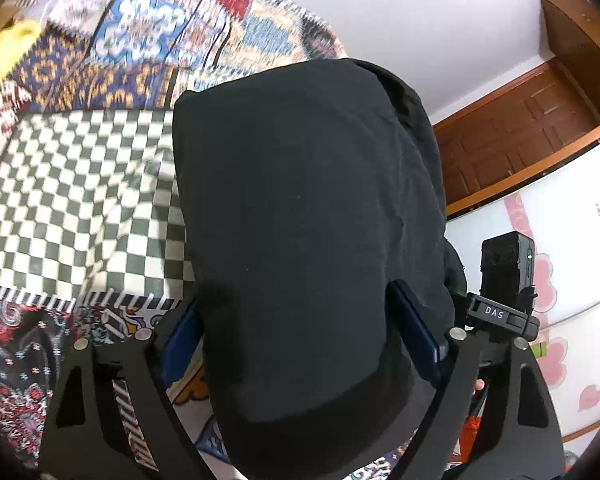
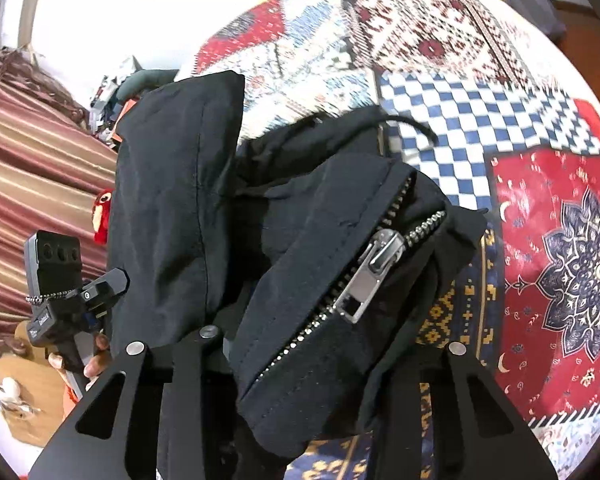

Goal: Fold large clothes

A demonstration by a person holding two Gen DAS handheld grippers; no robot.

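My left tongs (image 1: 300,344) pinch the black jacket (image 1: 308,208), bunched above the patchwork blanket (image 1: 80,184). My right tongs (image 2: 312,344) grip its zipper (image 2: 376,268) edge. Thick folds may slip loose, or the zipper could snag.

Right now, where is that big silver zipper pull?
In the right wrist view, the zipper pull sits centre-right on the black jacket, bunched between the right gripper's jaws above the patchwork blanket.
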